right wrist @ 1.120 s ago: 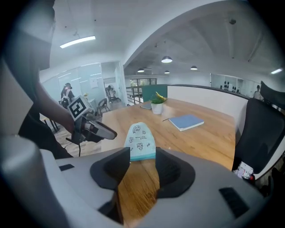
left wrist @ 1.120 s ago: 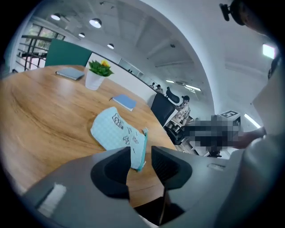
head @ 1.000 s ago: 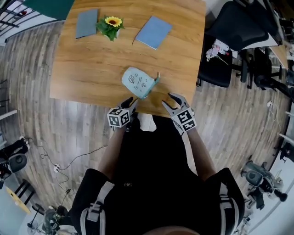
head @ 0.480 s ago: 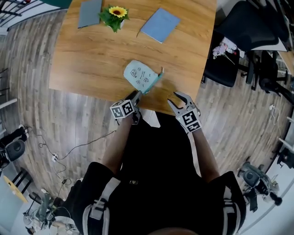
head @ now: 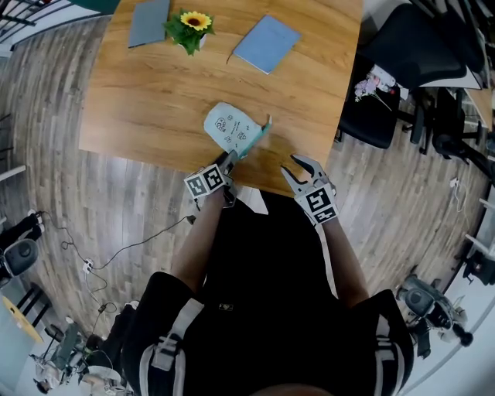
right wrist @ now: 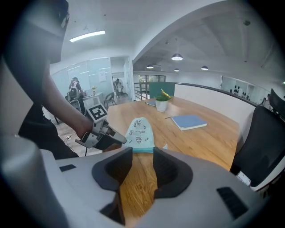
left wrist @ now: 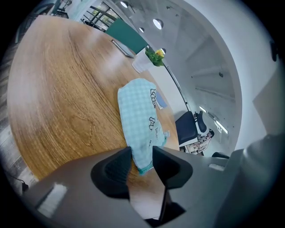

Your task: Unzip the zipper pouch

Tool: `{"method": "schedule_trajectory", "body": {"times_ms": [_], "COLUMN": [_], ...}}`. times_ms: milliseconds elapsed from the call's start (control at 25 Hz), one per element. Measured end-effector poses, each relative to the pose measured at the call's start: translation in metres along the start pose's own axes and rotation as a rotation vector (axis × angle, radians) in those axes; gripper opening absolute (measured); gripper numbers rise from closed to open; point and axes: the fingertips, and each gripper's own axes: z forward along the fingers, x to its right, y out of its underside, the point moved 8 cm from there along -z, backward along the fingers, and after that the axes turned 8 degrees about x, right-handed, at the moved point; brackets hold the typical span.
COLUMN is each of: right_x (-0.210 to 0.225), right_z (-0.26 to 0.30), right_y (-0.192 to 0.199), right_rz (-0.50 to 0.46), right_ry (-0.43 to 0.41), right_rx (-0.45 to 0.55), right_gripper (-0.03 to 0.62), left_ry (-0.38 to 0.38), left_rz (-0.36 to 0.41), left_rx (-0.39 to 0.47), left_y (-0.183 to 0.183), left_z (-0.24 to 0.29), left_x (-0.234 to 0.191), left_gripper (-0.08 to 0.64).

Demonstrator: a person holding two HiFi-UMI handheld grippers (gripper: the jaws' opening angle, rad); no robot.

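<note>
A light-blue checked zipper pouch with small drawings lies flat near the front edge of the wooden table. My left gripper is at the pouch's near end. In the left gripper view that end of the pouch lies between the jaws of the left gripper, which stand apart without clearly pressing on it. My right gripper hovers over the table's front edge, to the right of the pouch and apart from it. Its jaws are closing with nothing between them. The right gripper looks at the pouch and the left gripper.
At the back of the table lie a blue notebook and a grey notebook, with a potted sunflower between them. Black office chairs stand to the right of the table. A cable runs over the wooden floor at the left.
My left gripper has moved forward until the pouch's near end is between its jaws. The right gripper has stayed near the table's front edge.
</note>
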Motion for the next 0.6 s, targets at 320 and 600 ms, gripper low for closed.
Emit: {"method": "schedule_trajectory", "body": {"times_ms": [320,600], "right_x": [0.0,-0.002], "right_z": [-0.001,-0.005], "right_y": [-0.001,-0.001], "right_rz": [0.002,0.011], "right_ry": [0.005,0.022], "right_rx": [0.004,0.006], "right_gripper": [0.146,0.141], "left_ry": [-0.017,0.045], "left_rz": [0.014,-0.001], "left_rx": [-0.015,-0.044], "left_y": [0.0,-0.005], "left_z": [0.012,0.016], "left_x": [0.003,0.005], "left_gripper": [0.086,0.005]}}
